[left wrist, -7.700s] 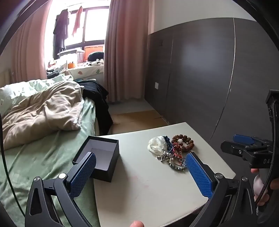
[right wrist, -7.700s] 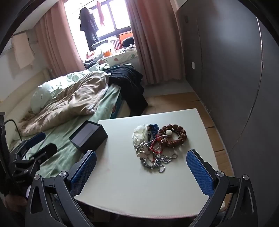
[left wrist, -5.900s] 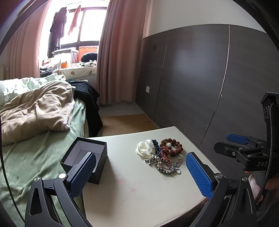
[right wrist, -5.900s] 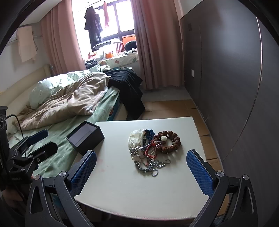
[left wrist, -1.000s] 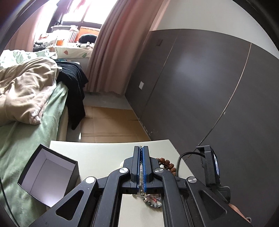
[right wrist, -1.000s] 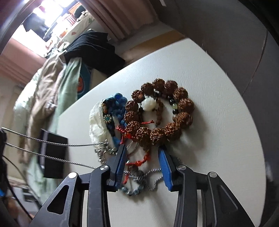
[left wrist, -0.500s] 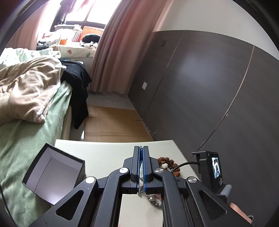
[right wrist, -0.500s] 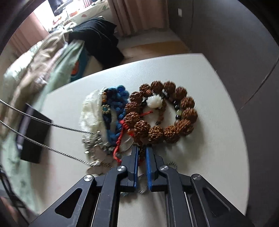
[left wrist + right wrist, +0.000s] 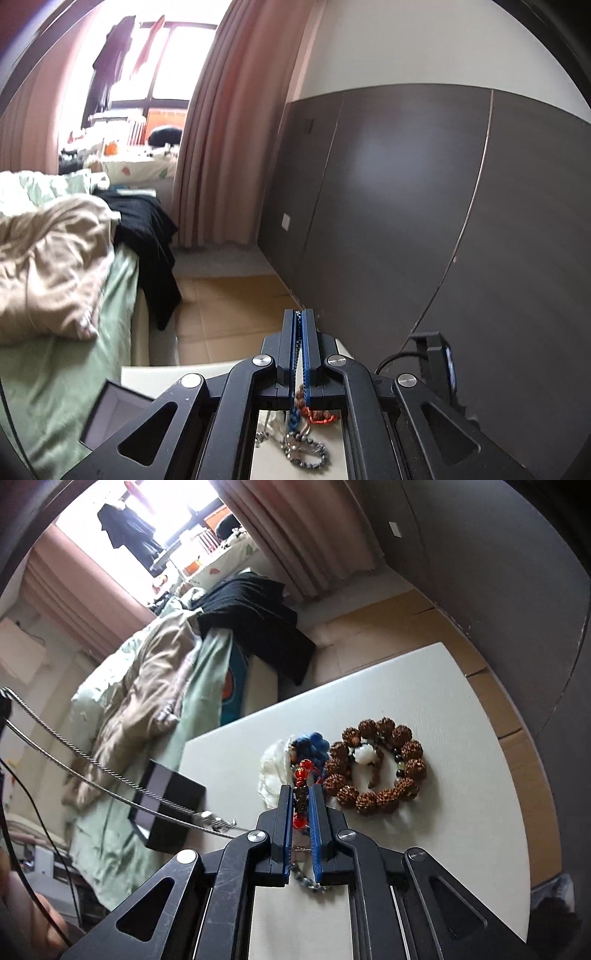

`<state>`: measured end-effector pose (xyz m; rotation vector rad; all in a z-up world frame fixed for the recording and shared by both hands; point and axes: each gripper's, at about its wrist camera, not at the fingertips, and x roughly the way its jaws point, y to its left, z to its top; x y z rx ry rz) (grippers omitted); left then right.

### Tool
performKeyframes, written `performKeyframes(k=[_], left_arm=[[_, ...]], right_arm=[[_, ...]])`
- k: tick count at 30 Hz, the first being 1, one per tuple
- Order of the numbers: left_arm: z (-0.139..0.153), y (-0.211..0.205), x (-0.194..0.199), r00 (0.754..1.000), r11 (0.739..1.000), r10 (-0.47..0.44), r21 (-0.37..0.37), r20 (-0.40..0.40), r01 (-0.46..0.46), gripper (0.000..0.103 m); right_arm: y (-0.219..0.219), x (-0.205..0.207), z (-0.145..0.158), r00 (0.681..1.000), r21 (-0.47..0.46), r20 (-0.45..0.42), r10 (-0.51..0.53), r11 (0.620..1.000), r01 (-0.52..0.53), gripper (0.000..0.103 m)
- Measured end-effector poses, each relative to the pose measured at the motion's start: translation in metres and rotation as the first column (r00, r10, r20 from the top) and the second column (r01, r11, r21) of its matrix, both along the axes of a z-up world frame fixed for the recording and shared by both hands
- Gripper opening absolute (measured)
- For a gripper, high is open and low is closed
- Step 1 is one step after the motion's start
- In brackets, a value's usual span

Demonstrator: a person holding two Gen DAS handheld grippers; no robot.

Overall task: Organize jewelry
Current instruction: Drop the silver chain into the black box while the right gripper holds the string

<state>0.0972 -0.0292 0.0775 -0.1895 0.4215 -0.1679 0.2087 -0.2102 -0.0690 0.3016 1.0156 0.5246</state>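
Observation:
My right gripper (image 9: 300,794) is shut on a red bead bracelet (image 9: 302,771), lifted a little above the white table (image 9: 454,834). A brown bead bracelet (image 9: 376,766), a blue bead piece (image 9: 312,744) and a white flower piece (image 9: 271,771) lie on the table beyond it. My left gripper (image 9: 298,317) is shut on a thin silver chain (image 9: 110,771) that stretches taut across the right wrist view. Below the left gripper hang a blue cord (image 9: 293,415), a red cord (image 9: 319,415) and silver chain links (image 9: 303,448). The open black box (image 9: 114,413) stands at the table's left edge, and also shows in the right wrist view (image 9: 166,808).
A bed with green sheets (image 9: 192,709), a beige blanket (image 9: 48,258) and black clothes (image 9: 251,620) lies left of the table. A dark panelled wall (image 9: 424,221) runs along the right. Brown floor (image 9: 229,306) lies beyond the table.
My right gripper has lifted with the red bead bracelet pinched in it, and the view tilted. My left gripper rose, pulling the silver chain and cords up from the heap.

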Motion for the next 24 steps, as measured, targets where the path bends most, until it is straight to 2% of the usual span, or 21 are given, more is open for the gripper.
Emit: performKeyframes(k=[4,14,20,24], left_arm=[[0.028,-0.003,-0.011,0.999,0.999,0.01,0.046,0.054,-0.012,0.002],[0.081,0.006,-0.029,0.988,0.993,0.04,0.107,0.15,-0.056,0.002],[0.103,0.023,-0.038,0.977,0.983,0.083,0.145,0.196,-0.113,0.002],[0.107,0.035,-0.042,0.971,0.972,0.122,0.175,0.206,-0.16,0.002]], right_arm=[[0.001,0.001,0.005,1.0,0.029,0.006,0.002,1.0,-0.002,0.01],[0.008,-0.005,0.014,0.999,0.071,0.031,0.015,0.997,-0.017,0.01],[0.015,-0.009,0.019,0.998,0.106,0.055,0.042,0.993,-0.048,0.01],[0.022,-0.014,0.023,0.995,0.106,0.075,0.062,0.992,-0.07,0.01]])
